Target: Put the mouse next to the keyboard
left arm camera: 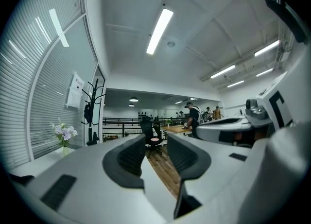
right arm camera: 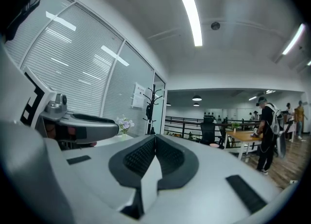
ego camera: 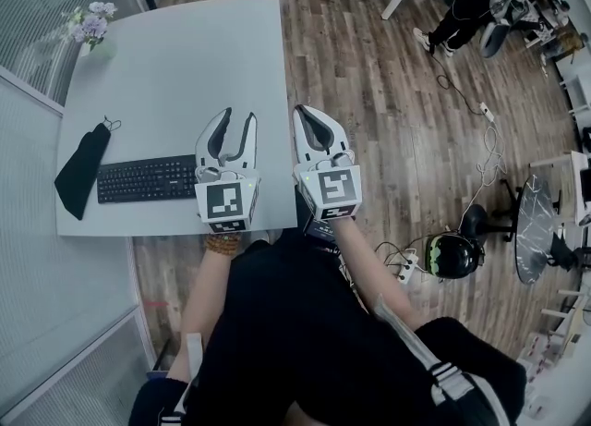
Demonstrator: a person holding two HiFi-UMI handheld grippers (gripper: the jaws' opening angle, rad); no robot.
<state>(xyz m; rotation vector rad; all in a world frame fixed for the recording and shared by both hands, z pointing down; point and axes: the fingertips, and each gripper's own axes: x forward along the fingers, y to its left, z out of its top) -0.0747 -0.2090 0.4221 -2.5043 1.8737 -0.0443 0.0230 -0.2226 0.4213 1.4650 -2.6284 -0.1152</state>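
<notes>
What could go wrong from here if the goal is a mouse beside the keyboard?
1. No mouse shows in any view, so a search may be needed; only a black pouch lies left of the keyboard on the table.
2. The left gripper, jaws apart and empty, is close to the keyboard's right end and could nudge it toward the near table edge.
3. The right gripper is shut at the table's right edge; it must open before any pick.

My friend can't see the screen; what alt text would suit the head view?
From above, a person holds two claws at the near corner of a white table: the left claw, jaws apart, and the right claw, jaws together. A black keyboard and black fabric bag lie to their left.
</notes>
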